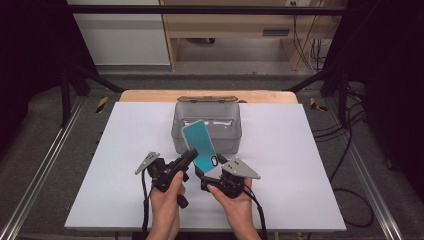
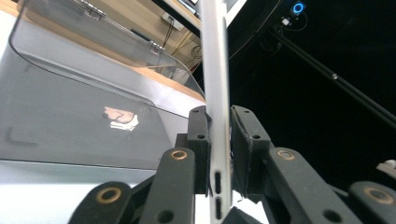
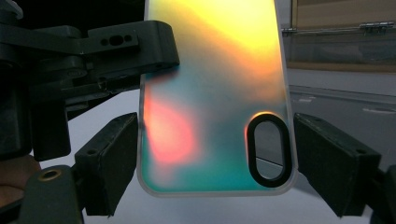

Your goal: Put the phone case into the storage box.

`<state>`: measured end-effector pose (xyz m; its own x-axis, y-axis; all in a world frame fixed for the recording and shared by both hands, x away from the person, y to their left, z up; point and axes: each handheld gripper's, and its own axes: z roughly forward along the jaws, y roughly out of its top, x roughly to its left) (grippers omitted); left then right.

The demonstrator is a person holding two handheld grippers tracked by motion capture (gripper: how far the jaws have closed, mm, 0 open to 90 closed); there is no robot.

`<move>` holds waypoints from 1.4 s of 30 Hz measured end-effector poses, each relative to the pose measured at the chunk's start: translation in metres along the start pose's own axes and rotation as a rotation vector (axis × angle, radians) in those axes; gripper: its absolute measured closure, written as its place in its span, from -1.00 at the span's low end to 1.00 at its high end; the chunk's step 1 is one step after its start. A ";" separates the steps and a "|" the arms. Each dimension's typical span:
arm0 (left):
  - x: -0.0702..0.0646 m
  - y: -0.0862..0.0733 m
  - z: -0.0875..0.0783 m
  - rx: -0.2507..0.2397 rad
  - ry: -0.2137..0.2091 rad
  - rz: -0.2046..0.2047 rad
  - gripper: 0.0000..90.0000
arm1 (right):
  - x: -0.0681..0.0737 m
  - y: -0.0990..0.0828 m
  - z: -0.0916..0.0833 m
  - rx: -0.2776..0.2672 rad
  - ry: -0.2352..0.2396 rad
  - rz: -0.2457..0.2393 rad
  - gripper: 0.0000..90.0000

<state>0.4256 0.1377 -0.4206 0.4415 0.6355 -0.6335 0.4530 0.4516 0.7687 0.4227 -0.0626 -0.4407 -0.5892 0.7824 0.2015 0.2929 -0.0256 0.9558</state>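
So we've got a phone case (image 1: pixel 200 145) held up in the air just above the near side of the table (image 1: pixel 125 150), right in front of a clear plastic box (image 1: pixel 227 135). From the high view the case looks teal and leans back toward the box; in the right gripper view its back is iridescent, going yellow up top, pinkish red in the middle and teal at the bottom, with a black oval camera cutout (image 3: pixel 267 149) near its lower corner. The right gripper (image 1: pixel 212 167) has it across its width: in its own view the two black pads sit tight against the case's two long edges at the cutout end, jaws drawn in snug on it. The left gripper (image 1: pixel 189 156) comes in from the side and is clamped on one long edge: in the left gripper view we're looking at the case edge-on, a thin pale strip with two small button slots, and the pads are squeezed flat against both faces of it. No earlier frame to compare, so that's just how it sits. Both hands hold their grippers close together near the table's front. The box sits around the middle of the white table with its lid (image 1: pixel 207 99) flipped open at the back, by the wooden edge.
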 end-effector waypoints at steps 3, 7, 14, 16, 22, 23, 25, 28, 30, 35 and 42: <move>0.000 0.000 -0.001 -0.004 -0.010 0.001 0.76 | -0.001 0.000 0.000 0.001 0.009 0.009 -0.61; 0.002 0.002 -0.002 0.001 -0.027 0.012 0.78 | -0.001 0.000 0.002 -0.001 0.026 0.024 -0.62; 0.004 0.008 -0.006 0.006 -0.043 0.056 0.81 | -0.001 0.000 0.005 -0.005 0.066 0.027 -0.69; 0.006 0.011 -0.008 0.006 -0.042 0.076 0.80 | 0.000 0.001 0.004 0.012 0.062 0.001 -0.82; 0.009 0.025 -0.010 0.028 -0.009 0.132 0.80 | -0.003 0.006 -0.002 0.042 0.013 -0.116 -0.86; 0.010 0.029 -0.010 0.044 0.000 0.158 0.80 | -0.003 0.007 -0.002 0.050 0.000 -0.138 -0.86; 0.010 0.033 -0.011 0.058 0.012 0.167 0.80 | -0.007 0.012 -0.002 0.082 -0.010 -0.183 -0.87; 0.008 0.042 -0.010 0.092 0.032 0.181 0.80 | -0.016 0.017 -0.006 0.104 -0.025 -0.217 -0.86; 0.007 0.047 -0.008 0.116 0.041 0.206 0.80 | -0.024 0.019 -0.014 0.107 -0.040 -0.229 -0.86; 0.002 0.060 -0.005 0.145 0.051 0.255 0.80 | -0.051 0.019 -0.040 0.092 -0.122 -0.241 -0.83; -0.001 0.074 0.006 0.177 0.081 0.268 0.80 | -0.087 0.010 -0.073 0.091 -0.188 -0.246 -0.87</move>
<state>0.4635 0.1669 -0.3636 0.5034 0.7677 -0.3965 0.4596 0.1507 0.8753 0.4220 -0.1765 -0.4333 -0.5040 0.8596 -0.0842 0.2299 0.2275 0.9462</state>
